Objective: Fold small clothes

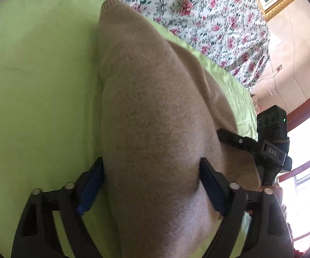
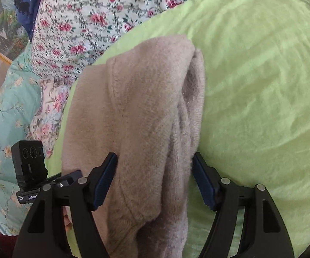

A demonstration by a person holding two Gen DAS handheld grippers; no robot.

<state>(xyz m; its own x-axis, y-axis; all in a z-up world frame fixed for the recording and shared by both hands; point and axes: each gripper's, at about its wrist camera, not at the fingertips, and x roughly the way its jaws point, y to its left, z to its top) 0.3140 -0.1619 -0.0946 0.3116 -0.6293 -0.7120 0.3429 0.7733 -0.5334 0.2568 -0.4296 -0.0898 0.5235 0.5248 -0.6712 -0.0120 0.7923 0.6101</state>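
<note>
A green sheet [image 2: 262, 75] covers the bed, with a flowered quilt [image 1: 208, 17] bunched behind it, and on the sheet lies the tan knitted sweater [image 1: 150, 107], bundled lengthwise. The left gripper [image 1: 151, 182] and right gripper [image 2: 153, 178] each stand spread wide astride a thick roll of it, pinching nothing. Judging by that bulk, both should close on one edge layer only, then lift evenly together.

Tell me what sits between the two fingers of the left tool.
In the left wrist view, a bunched fold of the beige knit sweater fills the gap between the left tool's fingers, lying on the lime-green sheet; both blue pads appear to touch it.
</note>
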